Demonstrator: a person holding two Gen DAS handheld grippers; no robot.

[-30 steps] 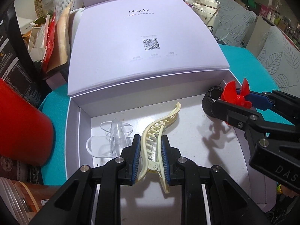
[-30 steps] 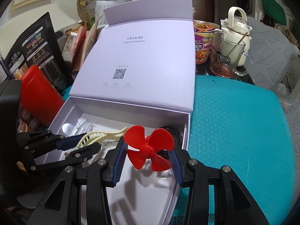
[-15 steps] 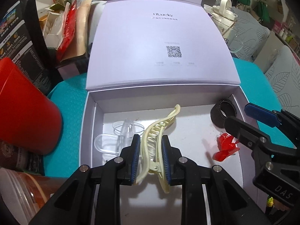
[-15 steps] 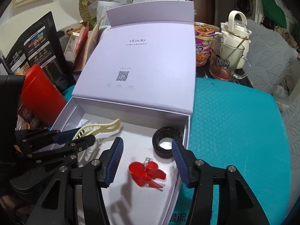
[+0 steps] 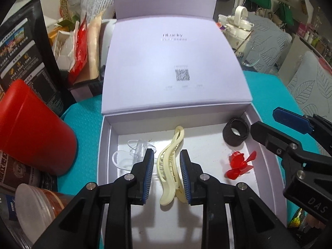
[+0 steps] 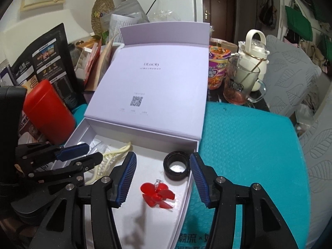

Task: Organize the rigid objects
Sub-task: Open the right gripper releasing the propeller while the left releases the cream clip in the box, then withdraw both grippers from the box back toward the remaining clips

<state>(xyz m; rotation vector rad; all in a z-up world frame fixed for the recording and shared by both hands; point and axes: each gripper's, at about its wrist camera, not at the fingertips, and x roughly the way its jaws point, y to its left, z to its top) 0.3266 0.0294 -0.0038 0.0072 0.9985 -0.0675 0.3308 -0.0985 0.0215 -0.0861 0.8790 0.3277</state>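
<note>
An open lilac box (image 5: 101, 155) sits on a teal mat. On its white floor lie a cream hair clip (image 5: 169, 166), a clear plastic piece (image 5: 132, 153), a black ring (image 5: 235, 131) and a red propeller (image 5: 240, 164). My left gripper (image 5: 167, 152) hovers over the clip with its jaws slightly apart. The clip lies between them, with a gap at the left pad. My right gripper (image 6: 162, 155) is open above the red propeller (image 6: 156, 194) and the black ring (image 6: 176, 168), holding nothing. In the left wrist view, the right gripper (image 5: 265, 119) shows at the right.
The box lid (image 6: 157, 78) stands open behind the box. A red canister (image 6: 47, 112) and a lidded jar (image 5: 37, 207) stand left of it. Snack packets crowd the back left. A noodle cup (image 6: 217, 70), glass mug (image 6: 240, 85) and white kettle (image 6: 255, 47) stand back right on the mat (image 6: 249, 145).
The right gripper opened and the red propeller dropped onto the box floor. The left gripper loosened on the cream clip, which now lies in the box. Both grippers rose.
</note>
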